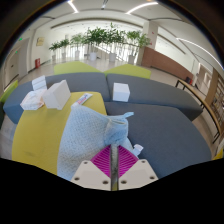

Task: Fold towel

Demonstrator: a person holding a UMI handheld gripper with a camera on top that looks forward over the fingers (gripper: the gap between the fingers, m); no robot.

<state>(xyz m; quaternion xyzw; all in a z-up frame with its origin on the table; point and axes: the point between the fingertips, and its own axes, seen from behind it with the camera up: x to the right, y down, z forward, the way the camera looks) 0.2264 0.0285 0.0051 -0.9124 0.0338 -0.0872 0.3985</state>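
Observation:
A light grey-blue towel [90,133] lies over a yellow and grey surface [40,130], just ahead of my fingers. Its near edge is bunched up and runs down between my magenta pads [101,160]. My gripper [115,165] is shut on that edge of the towel, the pads pressed together with only a thin strip of cloth between them. The rest of the towel spreads out to the left, beyond the fingers.
A white box [121,91] stands on the grey surface [170,125] beyond. White objects [47,97] lie at the far left of the yellow part. Potted plants [100,40] line the back of the room. A wooden rail [205,100] runs at the right.

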